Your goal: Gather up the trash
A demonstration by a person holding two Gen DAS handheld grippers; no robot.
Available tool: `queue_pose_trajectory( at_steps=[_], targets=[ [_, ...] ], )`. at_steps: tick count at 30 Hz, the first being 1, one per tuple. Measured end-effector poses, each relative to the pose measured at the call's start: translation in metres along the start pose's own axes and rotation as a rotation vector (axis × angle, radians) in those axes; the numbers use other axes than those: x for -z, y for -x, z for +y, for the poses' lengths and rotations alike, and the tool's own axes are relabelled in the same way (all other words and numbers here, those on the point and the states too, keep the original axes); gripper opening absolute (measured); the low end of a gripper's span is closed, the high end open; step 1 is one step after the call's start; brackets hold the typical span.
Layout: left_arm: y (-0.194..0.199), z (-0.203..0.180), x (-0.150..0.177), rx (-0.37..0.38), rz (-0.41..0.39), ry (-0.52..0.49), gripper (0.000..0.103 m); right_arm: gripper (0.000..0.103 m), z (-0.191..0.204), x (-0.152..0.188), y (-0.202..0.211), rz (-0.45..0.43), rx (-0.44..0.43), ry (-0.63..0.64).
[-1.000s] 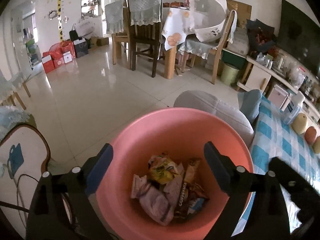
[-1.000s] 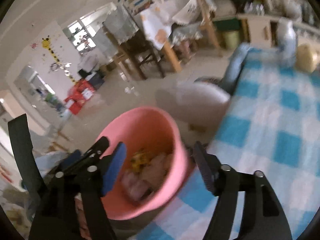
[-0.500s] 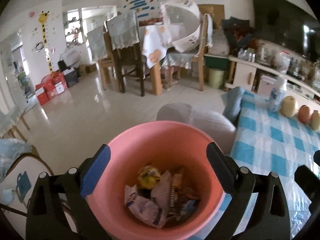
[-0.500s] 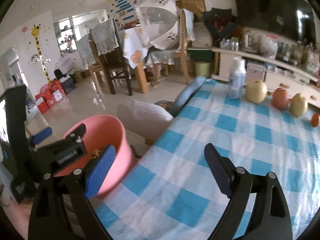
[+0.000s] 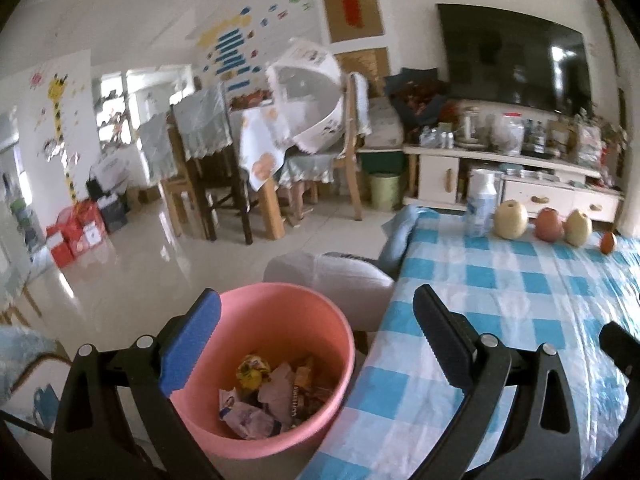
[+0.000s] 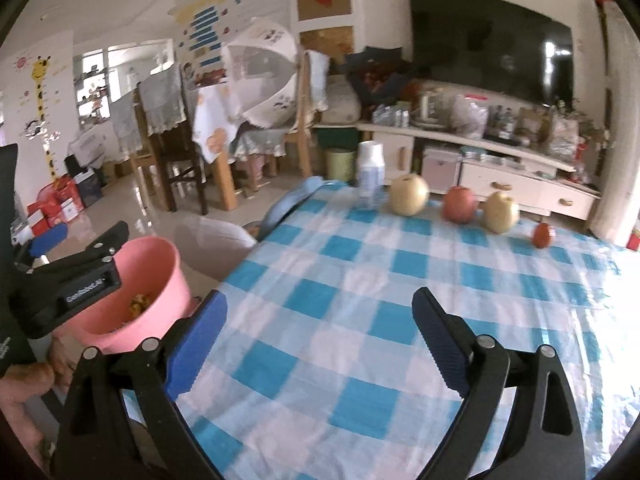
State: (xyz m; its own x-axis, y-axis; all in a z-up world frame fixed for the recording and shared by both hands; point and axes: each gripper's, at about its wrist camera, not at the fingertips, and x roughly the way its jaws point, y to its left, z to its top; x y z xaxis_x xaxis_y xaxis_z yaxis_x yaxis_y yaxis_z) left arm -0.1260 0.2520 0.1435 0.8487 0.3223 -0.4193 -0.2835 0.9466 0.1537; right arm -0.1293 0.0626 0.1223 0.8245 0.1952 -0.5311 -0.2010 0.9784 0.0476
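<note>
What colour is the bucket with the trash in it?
Pink. The bucket shows best in the left wrist view, with wrappers inside.

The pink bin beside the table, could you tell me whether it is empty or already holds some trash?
It holds trash: crumpled wrappers cover the bottom of the pink bin, well below its rim.

- Brown wrapper (image 5: 297, 400) in the pink bucket (image 5: 344, 344): white lettering running along it, seemingly "COFFEE"; the rest is unreadable.
- Left gripper (image 6: 72, 268), side of its black arm: small white brand lettering, too blurred to read.
</note>
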Motion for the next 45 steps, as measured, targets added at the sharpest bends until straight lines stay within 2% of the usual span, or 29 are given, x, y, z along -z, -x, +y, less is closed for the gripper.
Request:
queue_pose_trajectory(
  at_steps=[7,12,20,24,29,39,45],
  targets=[
    [0.046,-0.031,-0.003,0.061,-0.058,-0.057,0.099,0.094,-0.041,0.018,0.045,-0.038,0.099,-0.027],
    [0.079,-0.060,0.002,0.129,-0.096,-0.114,0.099,0.094,-0.067,0.032,0.076,-0.055,0.156,-0.049],
    [0.133,-0.097,0.005,0.247,-0.146,-0.144,0.099,0.094,-0.098,0.049,0.135,-0.126,0.255,-0.082],
    [0.156,-0.110,0.004,0.288,-0.175,-0.138,0.099,0.095,-0.111,0.055,0.161,-0.158,0.289,-0.108],
    [0.176,-0.119,0.004,0.375,-0.170,-0.108,0.099,0.096,-0.122,0.062,0.185,-0.181,0.319,-0.136],
    [0.207,-0.127,0.009,0.410,-0.193,-0.104,0.099,0.096,-0.135,0.071,0.221,-0.225,0.351,-0.173],
    [0.217,-0.131,0.011,0.415,-0.200,-0.113,0.099,0.096,-0.137,0.072,0.227,-0.232,0.359,-0.173]
  ],
)
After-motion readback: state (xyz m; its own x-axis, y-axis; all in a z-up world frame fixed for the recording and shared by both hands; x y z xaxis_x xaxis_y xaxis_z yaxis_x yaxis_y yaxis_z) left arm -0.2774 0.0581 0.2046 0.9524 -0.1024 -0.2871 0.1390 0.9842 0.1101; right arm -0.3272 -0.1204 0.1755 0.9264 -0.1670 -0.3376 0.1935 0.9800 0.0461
